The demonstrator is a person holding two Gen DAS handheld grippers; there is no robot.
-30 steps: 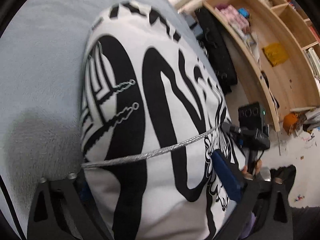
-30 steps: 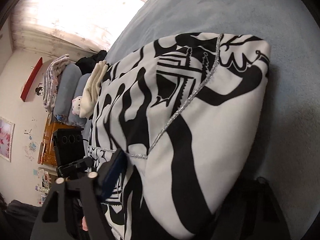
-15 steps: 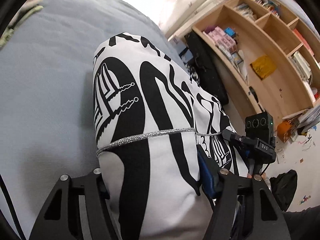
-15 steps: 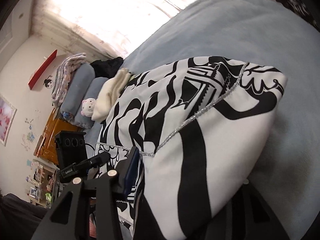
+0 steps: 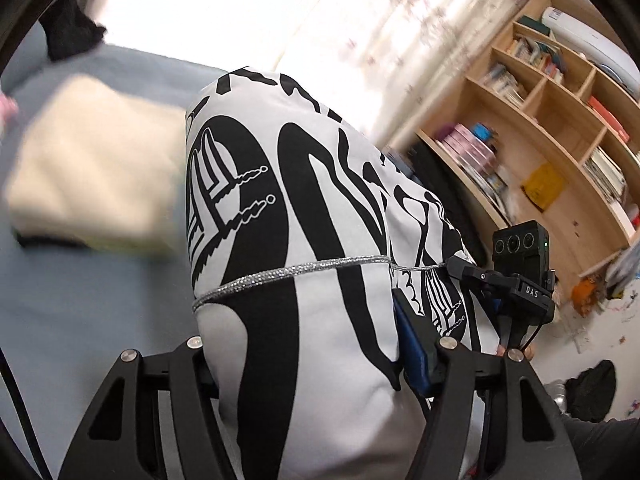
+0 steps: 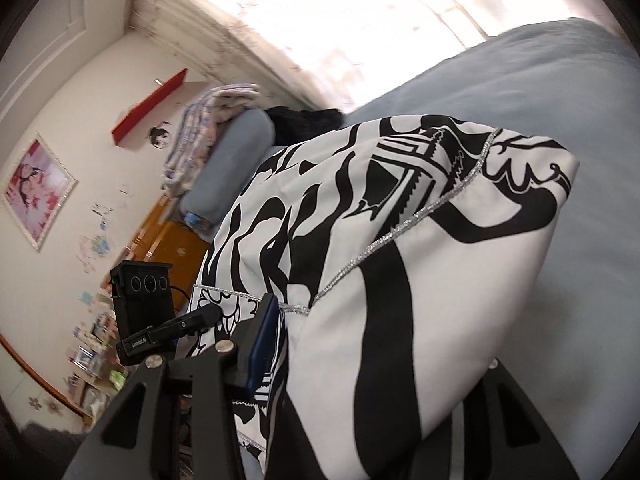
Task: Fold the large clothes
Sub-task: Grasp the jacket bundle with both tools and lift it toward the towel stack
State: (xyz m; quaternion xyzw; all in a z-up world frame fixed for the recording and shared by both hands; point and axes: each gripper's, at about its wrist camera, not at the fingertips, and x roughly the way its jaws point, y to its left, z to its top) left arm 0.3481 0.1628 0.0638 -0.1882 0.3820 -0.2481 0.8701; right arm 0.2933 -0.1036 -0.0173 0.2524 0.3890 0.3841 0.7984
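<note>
Left claw (image 5: 316, 344): jaws partly closed, clamped on a thick folded bundle of the black-and-white garment (image 5: 304, 208). Cloth fills the gap between both fingers (image 5: 420, 344); the blue pad on the right finger presses into the fabric

Right claw (image 6: 360, 344): jaws narrower, likewise gripping the garment (image 6: 420, 260). Blue pad of its left finger (image 6: 262, 336) against the cloth; right finger mostly hidden behind the bulge at 4 o'clock

Garment held up between both claws, above the grey-blue bed (image 5: 80, 300), spanning from one claw to the other. Silver glitter trim (image 5: 288, 272) runs across the fold just ahead of the left claw

Left wrist view: cream folded blanket (image 5: 92, 172) on the bed at 9 o'clock, blurred. Wooden bookshelf (image 5: 560, 128) at 2 o'clock. Other claw's camera block (image 5: 520, 248) at 3 o'clock

Right wrist view: grey pillow (image 6: 236, 160) and folded striped bedding (image 6: 208, 120) at 10 o'clock, red wall shelf (image 6: 148, 108) above them, framed pink picture (image 6: 36, 188) at 9 o'clock. Bright window (image 6: 340, 8) at 12 o'clock
</note>
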